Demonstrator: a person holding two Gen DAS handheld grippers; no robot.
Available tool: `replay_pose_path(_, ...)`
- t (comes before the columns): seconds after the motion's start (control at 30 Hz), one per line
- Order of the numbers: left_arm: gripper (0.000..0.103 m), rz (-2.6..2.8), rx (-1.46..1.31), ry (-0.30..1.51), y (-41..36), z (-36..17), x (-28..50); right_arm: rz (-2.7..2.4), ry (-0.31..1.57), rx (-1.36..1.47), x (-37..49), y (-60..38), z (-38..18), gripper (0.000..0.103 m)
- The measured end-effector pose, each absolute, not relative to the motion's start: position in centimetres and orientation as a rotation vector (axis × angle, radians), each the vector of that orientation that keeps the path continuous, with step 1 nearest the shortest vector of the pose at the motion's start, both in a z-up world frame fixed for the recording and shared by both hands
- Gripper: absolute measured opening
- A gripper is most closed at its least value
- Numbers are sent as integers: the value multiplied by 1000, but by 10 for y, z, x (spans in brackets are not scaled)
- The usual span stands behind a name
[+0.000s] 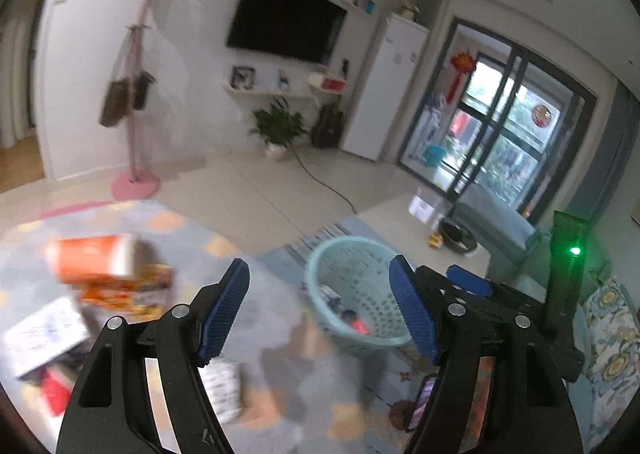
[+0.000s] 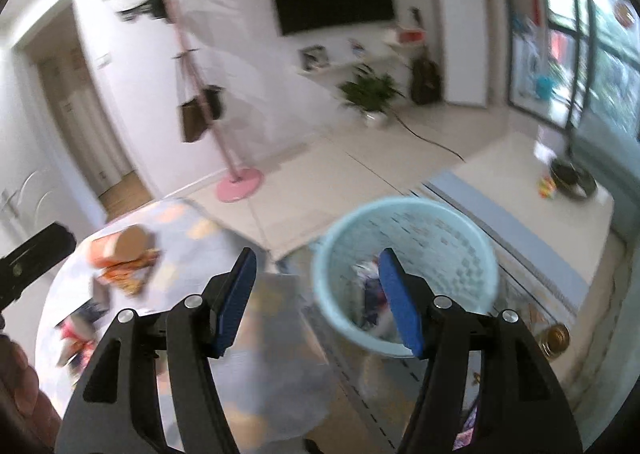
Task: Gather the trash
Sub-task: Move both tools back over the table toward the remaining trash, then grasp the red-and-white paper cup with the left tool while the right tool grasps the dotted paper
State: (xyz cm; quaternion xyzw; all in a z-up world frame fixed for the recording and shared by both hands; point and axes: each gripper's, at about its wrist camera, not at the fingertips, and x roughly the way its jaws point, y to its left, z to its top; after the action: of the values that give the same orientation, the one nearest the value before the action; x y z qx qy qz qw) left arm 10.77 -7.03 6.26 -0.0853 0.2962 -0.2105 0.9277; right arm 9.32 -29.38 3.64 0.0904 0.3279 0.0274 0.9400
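A light blue plastic basket (image 1: 356,274) (image 2: 452,242) stands on the floor mat with wrappers inside. My left gripper (image 1: 320,308) is open and empty, its blue pads (image 1: 224,310) wide apart; the basket lies ahead of its right finger. My right gripper (image 2: 318,300) is also open and empty, raised above the mat just left of the basket. To the left on the patterned cloth lies trash: an orange cylindrical can (image 1: 96,260) (image 2: 120,248), an orange snack packet (image 1: 128,294) (image 2: 128,274) and white printed boxes (image 1: 44,334). Both views are blurred.
A pink coat stand (image 1: 134,182) (image 2: 240,178) and a potted plant (image 1: 278,128) (image 2: 370,94) stand by the TV wall. A low white table (image 1: 424,238) (image 2: 520,190) carries a dark dish. A sofa (image 1: 608,330) lies at the right. A phone (image 1: 424,400) rests on the mat.
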Motion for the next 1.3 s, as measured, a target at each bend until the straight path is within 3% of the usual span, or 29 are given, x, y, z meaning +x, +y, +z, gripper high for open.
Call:
replay_pose_path(0.27,73,-248,-196,564,33,70,63,227,664,92,72,-199,45,66)
replay_pose_path(0.5,80,-180,-209,652,99,36,44,312,747,47,70,-140,11,66)
replay_pose_path(0.83,80,-181,-111,812,109,-31,45,273,869,77,93,-118,-52,66)
replay_pose_path(1.27,79,-197,-41,852,107,-52,50,296,914,20,100,-102,-62,65)
replay_pose_path(1.3,79,-200,-36,852,107,-52,49,297,918,13,101,-101,-62,61)
